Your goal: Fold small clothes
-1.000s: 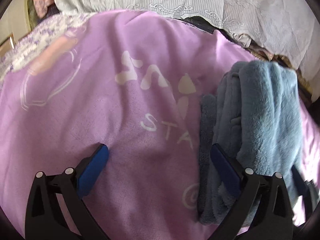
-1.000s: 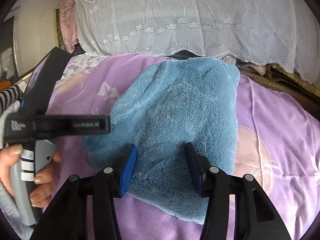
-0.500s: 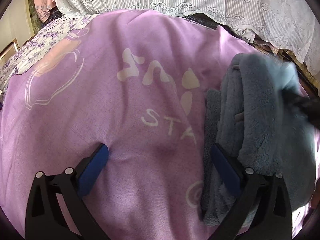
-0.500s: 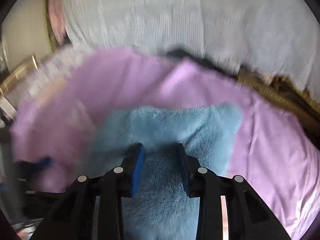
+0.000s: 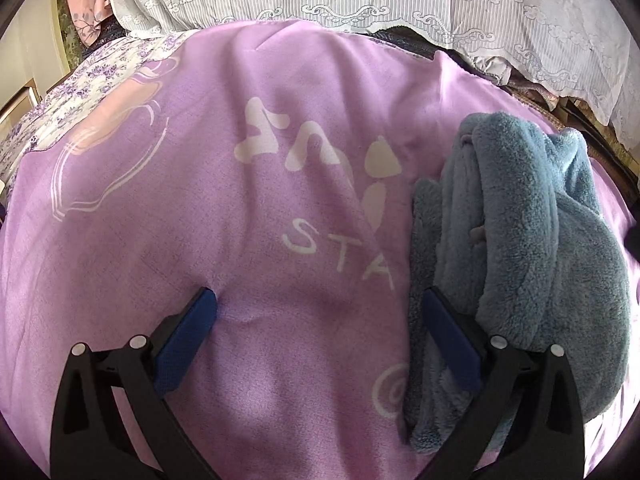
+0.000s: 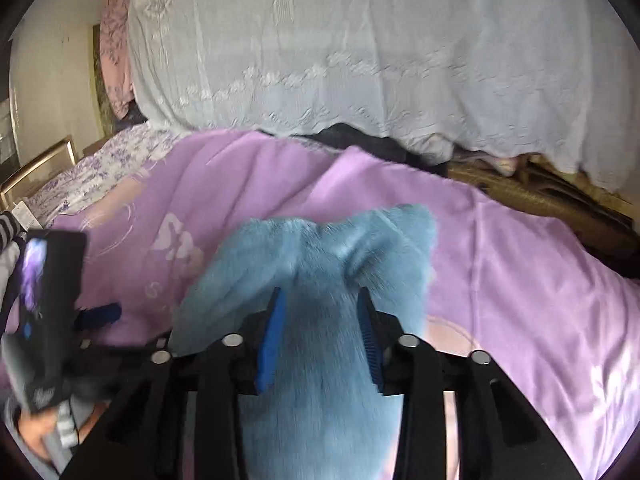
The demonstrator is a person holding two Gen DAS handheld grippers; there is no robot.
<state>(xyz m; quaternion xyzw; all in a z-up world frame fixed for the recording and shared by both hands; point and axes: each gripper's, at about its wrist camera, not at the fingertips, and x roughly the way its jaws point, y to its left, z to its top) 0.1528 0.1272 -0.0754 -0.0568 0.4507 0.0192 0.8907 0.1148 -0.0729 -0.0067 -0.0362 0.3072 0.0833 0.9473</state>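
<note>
A fluffy blue garment [image 5: 540, 240] lies bunched on the purple blanket [image 5: 200, 200], at the right of the left wrist view. My left gripper [image 5: 318, 292] is open and low over the blanket, holding nothing. Its right finger [image 5: 448, 336] rests against the garment's left edge. In the right wrist view the garment [image 6: 320, 248] runs up between the blue pads of my right gripper [image 6: 321, 294]. The pads pinch it into a raised ridge, and the jaws are opening slightly. The far end of the cloth fans out beyond the fingertips.
A white lace cover [image 6: 360, 60] hangs over a pile along the back. A floral sheet [image 5: 80, 88] lies at the left and brown fabric [image 6: 540, 196] at the right rear. A person's hand [image 6: 36, 436] holds the left gripper's handle.
My right gripper moved in over the flat blue garment, closed on it and lifted it into a bunched ridge. The left gripper stayed in place, open.
</note>
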